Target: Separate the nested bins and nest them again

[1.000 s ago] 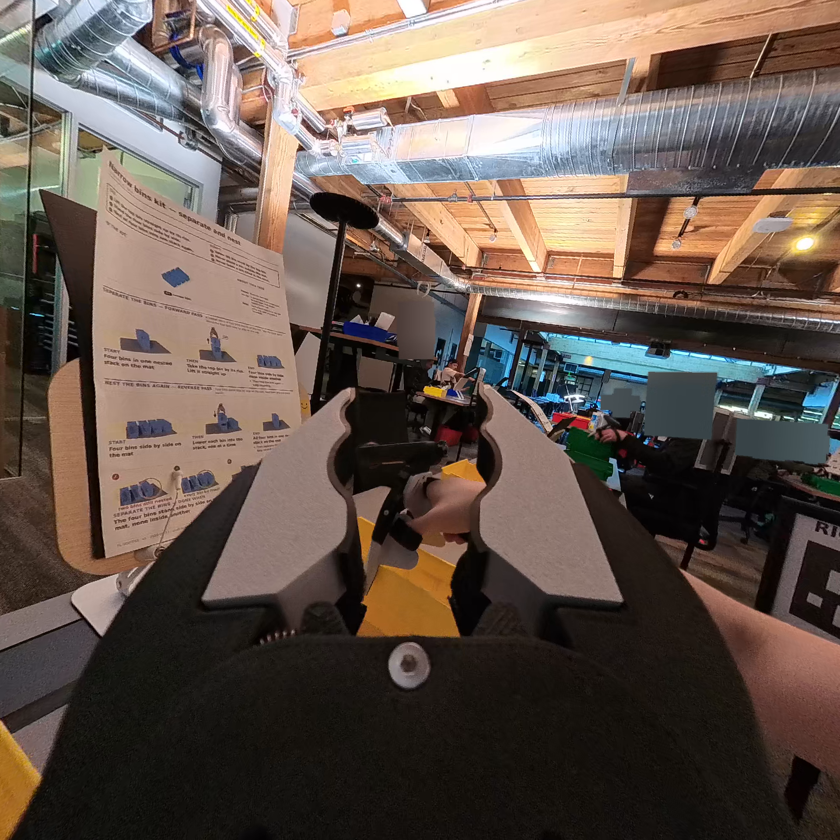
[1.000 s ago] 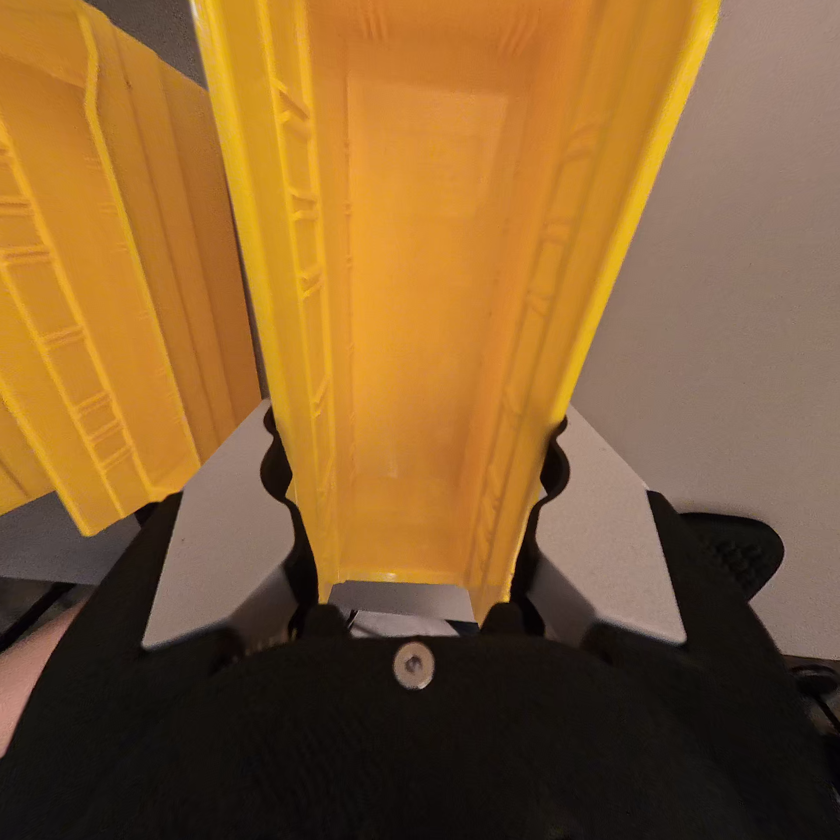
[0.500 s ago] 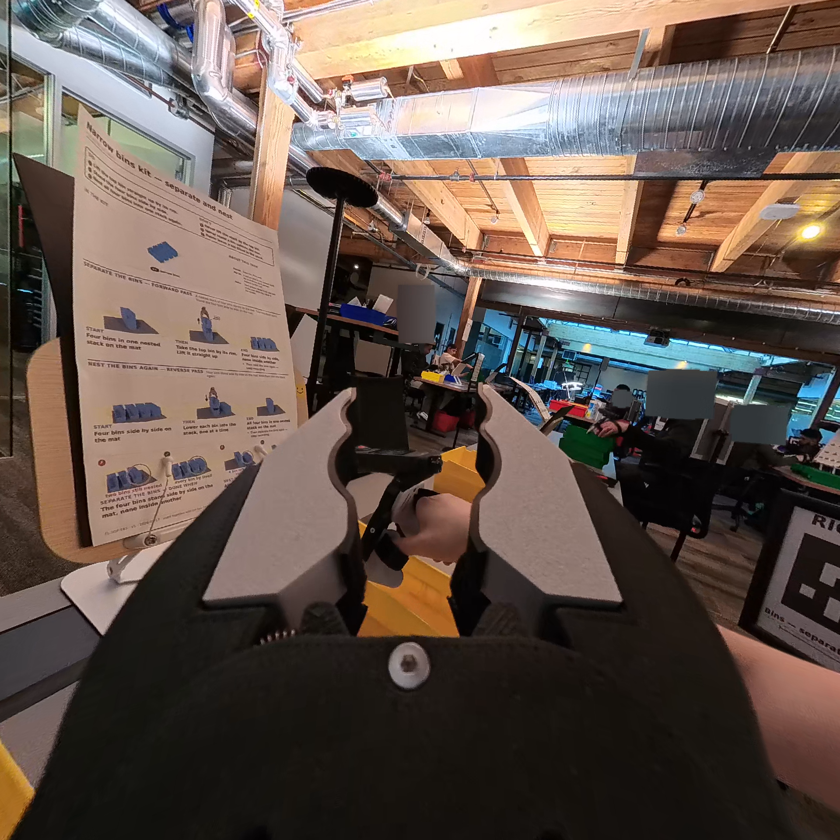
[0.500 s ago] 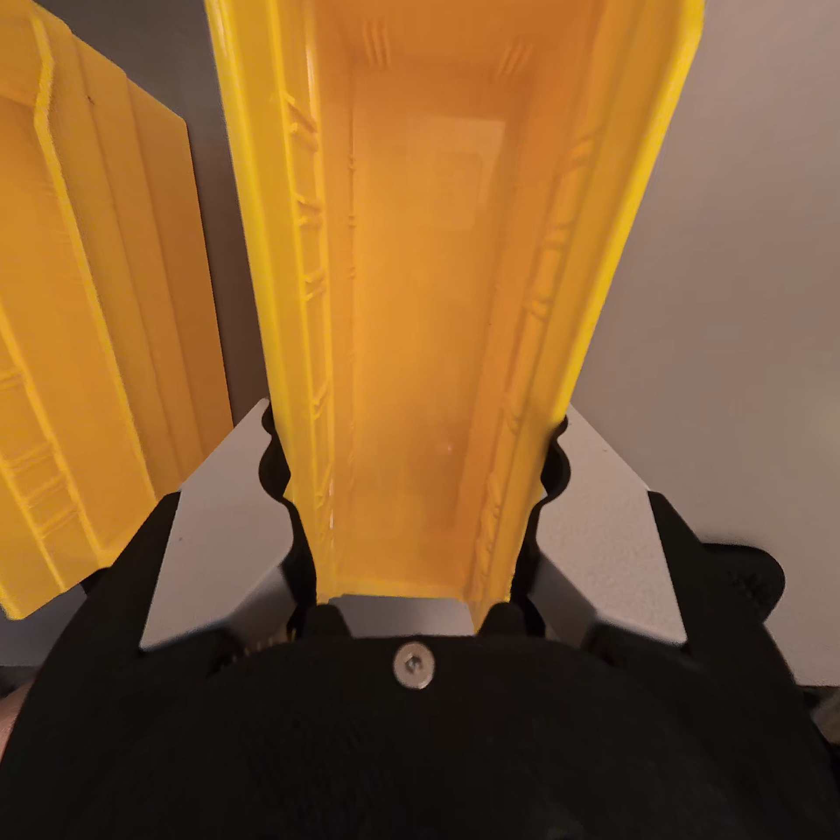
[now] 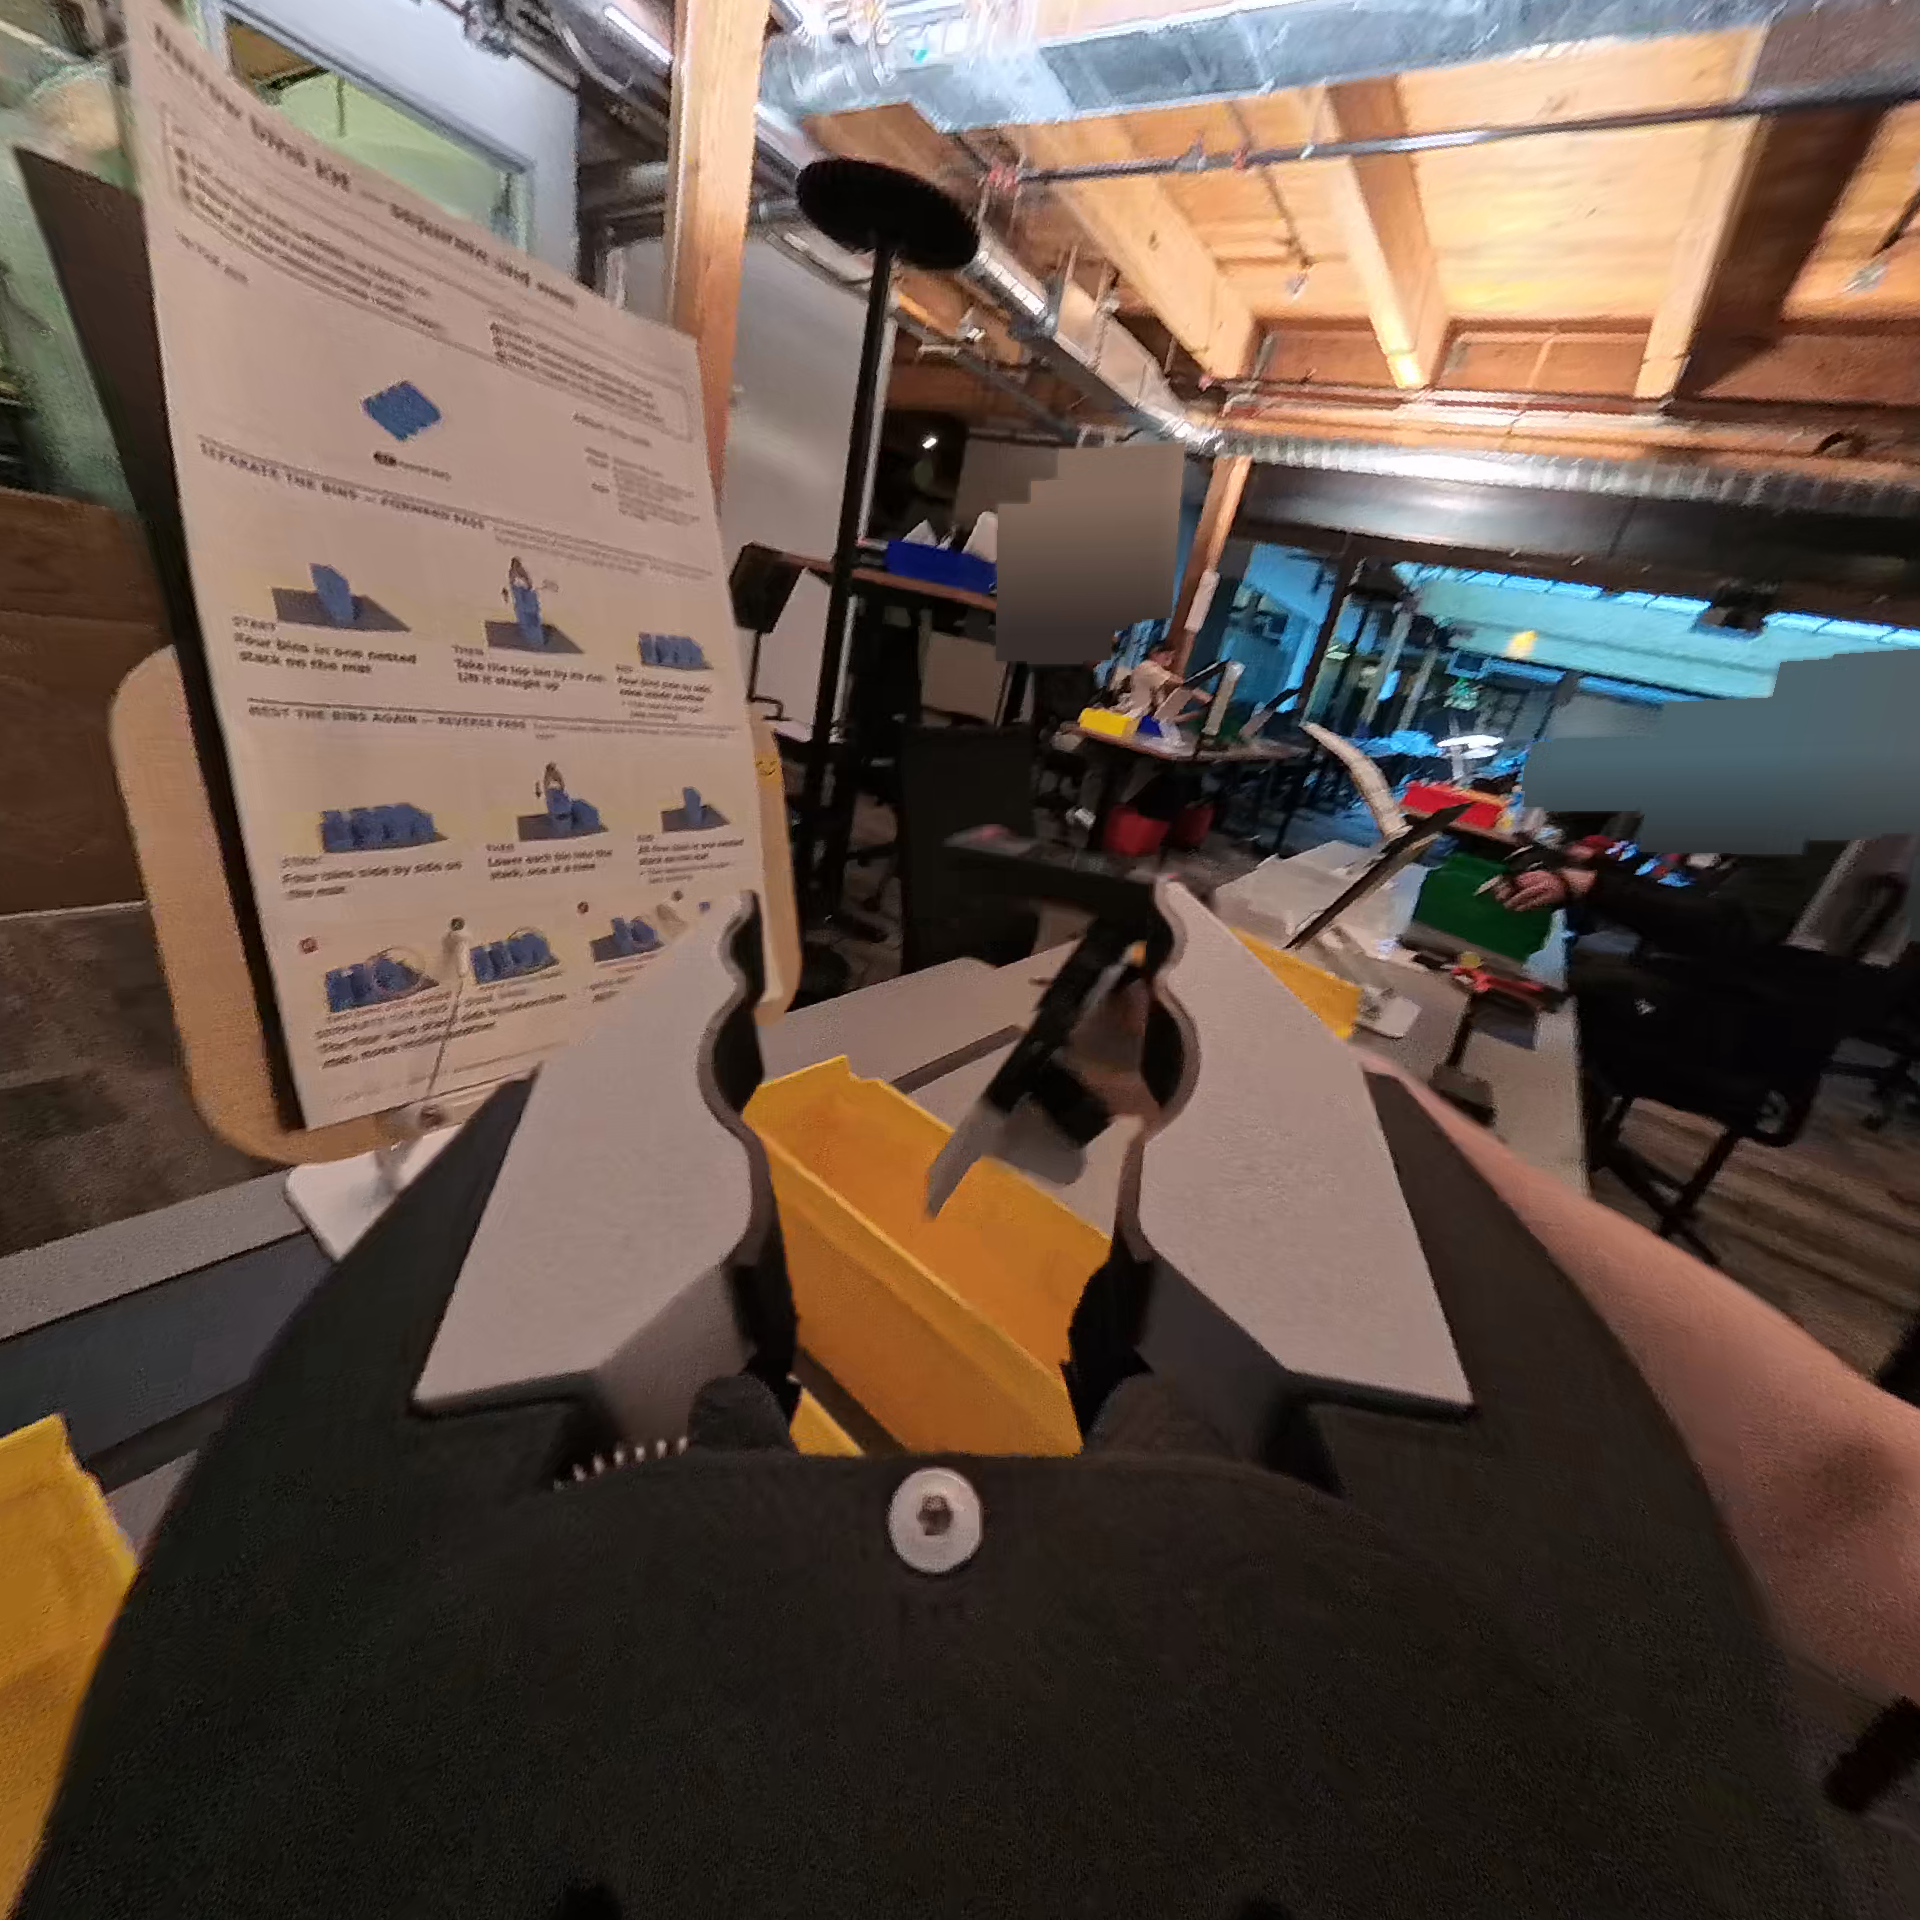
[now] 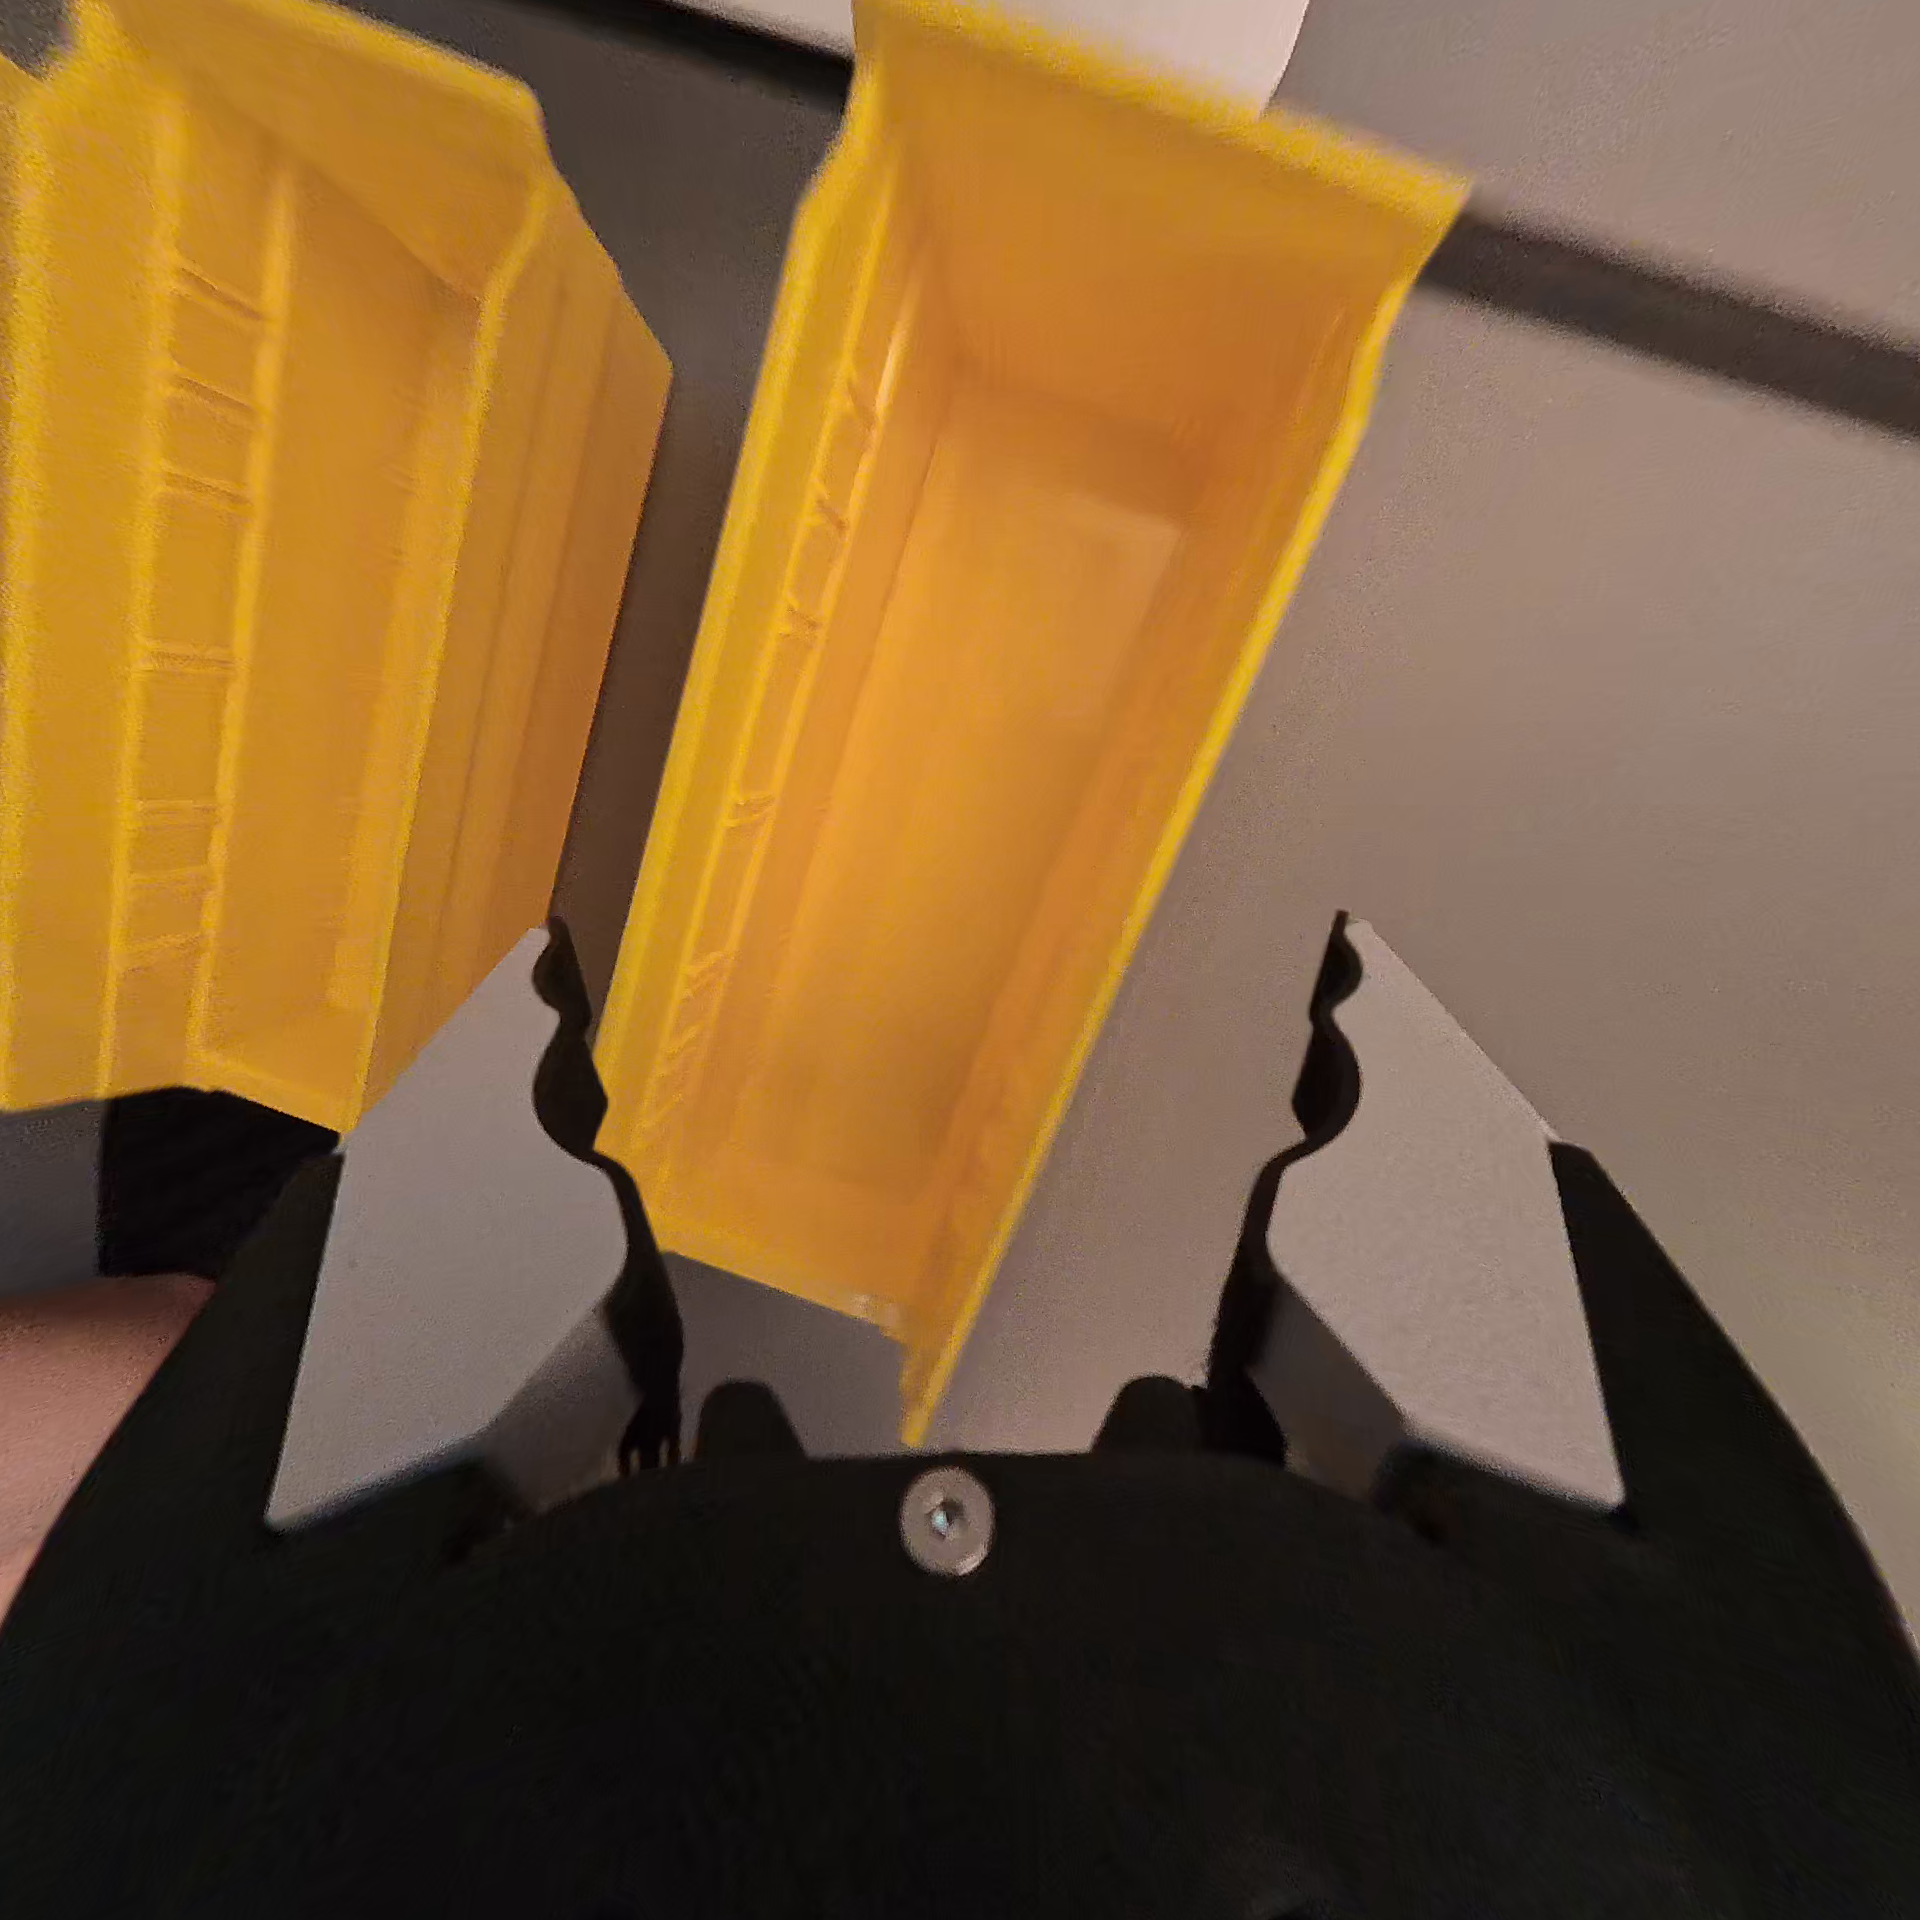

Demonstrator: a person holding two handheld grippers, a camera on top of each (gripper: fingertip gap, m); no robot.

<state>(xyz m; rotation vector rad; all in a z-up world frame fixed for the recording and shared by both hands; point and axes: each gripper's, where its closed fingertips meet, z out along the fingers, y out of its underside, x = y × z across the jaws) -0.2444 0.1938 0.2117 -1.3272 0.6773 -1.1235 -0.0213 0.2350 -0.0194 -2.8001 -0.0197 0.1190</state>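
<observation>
- Right gripper is spread wide, with a yellow bin lying open-side up between its fingers
- Only the bin's left rim sits close against the left finger; bare grey table shows between the bin and the right finger, so nothing is clamped
- That bin lies skewed, its far end swung to the right
- Just to its left, apart from it, sits a second yellow bin, open side up, with ribbed walls
- Left gripper is tilted up, its fingers parted and pressing on nothing
- Beyond and below its fingers lies a yellow bin, and the other gripper shows above it
- An instruction sheet stands at the left on a stand
</observation>
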